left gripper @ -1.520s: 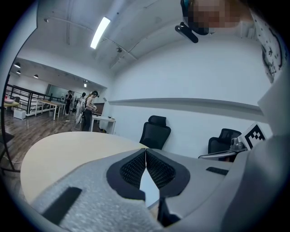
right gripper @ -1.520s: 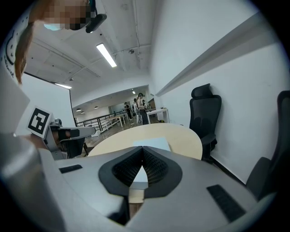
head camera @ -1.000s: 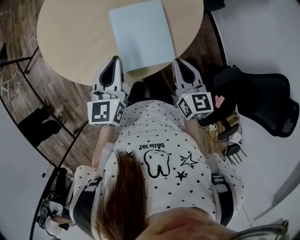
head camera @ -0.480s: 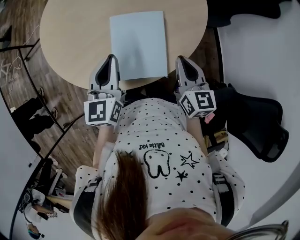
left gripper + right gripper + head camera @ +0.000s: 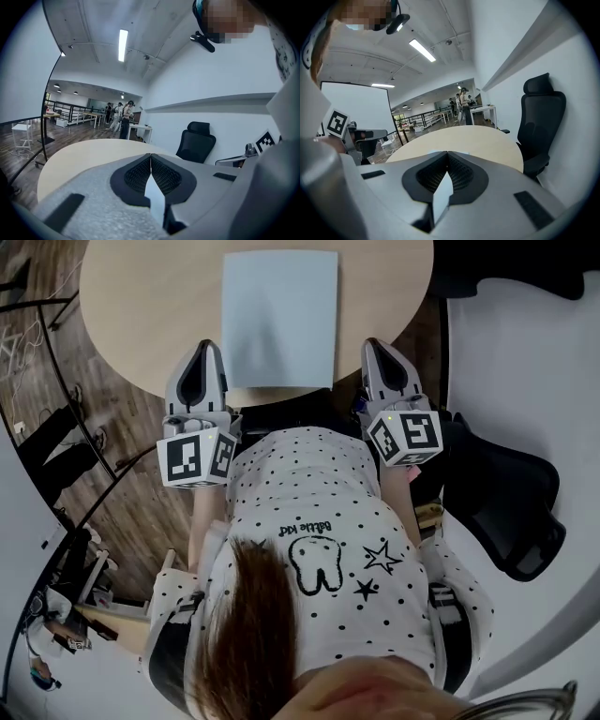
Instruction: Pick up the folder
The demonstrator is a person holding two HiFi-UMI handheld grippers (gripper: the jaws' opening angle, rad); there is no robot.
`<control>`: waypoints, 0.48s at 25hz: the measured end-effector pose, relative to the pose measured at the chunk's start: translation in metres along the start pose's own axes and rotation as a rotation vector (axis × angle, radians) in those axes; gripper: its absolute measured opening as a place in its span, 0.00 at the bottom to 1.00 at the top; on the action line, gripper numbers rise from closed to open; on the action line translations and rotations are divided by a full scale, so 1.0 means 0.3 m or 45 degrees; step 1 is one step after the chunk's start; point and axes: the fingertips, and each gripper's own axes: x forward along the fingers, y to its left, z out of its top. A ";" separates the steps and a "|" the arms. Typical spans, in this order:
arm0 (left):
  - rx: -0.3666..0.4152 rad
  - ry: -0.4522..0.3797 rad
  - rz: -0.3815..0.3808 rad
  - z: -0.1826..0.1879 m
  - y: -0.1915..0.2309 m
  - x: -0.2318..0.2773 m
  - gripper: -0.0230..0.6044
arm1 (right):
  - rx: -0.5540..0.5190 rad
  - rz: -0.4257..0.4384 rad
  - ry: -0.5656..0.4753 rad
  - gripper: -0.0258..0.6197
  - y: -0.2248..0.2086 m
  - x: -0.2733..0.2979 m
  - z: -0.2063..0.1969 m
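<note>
A pale blue folder (image 5: 279, 320) lies flat on the round wooden table (image 5: 141, 306), its near edge close to the table's rim. My left gripper (image 5: 202, 345) points over the table just left of the folder's near corner, jaws shut and empty. To the right of the folder's other near corner is my right gripper (image 5: 372, 343), also shut with nothing in it. Neither touches the folder. In the left gripper view the closed pads (image 5: 150, 154) meet over the tabletop (image 5: 79, 157). The right gripper view shows its pads (image 5: 447, 153) closed above the tabletop (image 5: 483, 140).
A black office chair (image 5: 506, 493) stands right of the table, also seen as a chair (image 5: 539, 122) beside the table's edge. Dark railings (image 5: 56, 427) run along the left over wood floor. People (image 5: 124, 119) stand far off by other desks.
Both grippers have moved forward and spread apart, ending on either side of the folder's near edge. The folder now sits square in the head view. Both jaws stayed shut.
</note>
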 end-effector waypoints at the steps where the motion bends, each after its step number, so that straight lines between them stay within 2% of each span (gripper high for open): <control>1: 0.000 0.006 0.001 -0.005 -0.001 -0.001 0.07 | 0.005 0.000 0.004 0.05 -0.002 -0.001 -0.005; 12: 0.022 0.039 -0.032 -0.001 0.015 0.033 0.07 | 0.064 -0.049 0.001 0.05 -0.004 -0.005 -0.017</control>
